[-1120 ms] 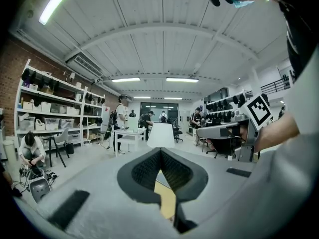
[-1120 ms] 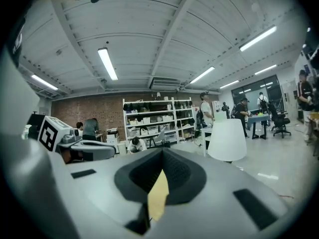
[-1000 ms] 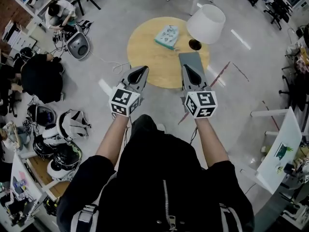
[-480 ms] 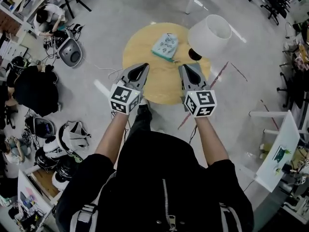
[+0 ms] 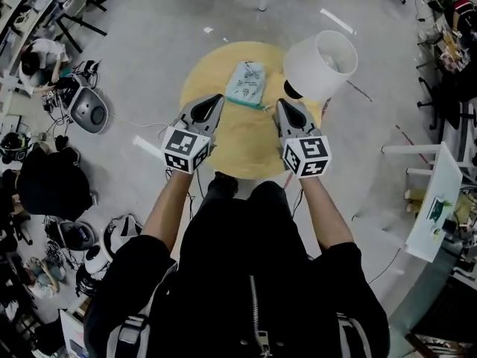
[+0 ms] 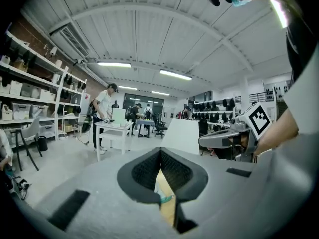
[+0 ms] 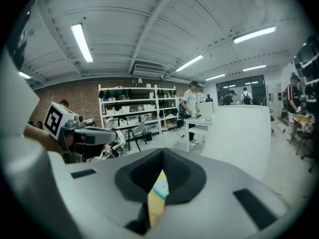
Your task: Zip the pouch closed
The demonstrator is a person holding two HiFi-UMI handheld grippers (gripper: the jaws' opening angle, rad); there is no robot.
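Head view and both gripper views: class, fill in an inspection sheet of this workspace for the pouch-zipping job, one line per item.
Surface: round wooden table, holding only two things.
Job's things: pale green pouch lies flat towards the table's far side; whether its zip is open cannot be told.
Clutter: lamp with a white shade stands at the table's right side.
Tongs: left tongs and right tongs are both shut and empty, over the table's near side, short of the pouch.
Cables: thin lead on the floor left of the table.
Surroundings: grey device, dark bags and a seated person at left.
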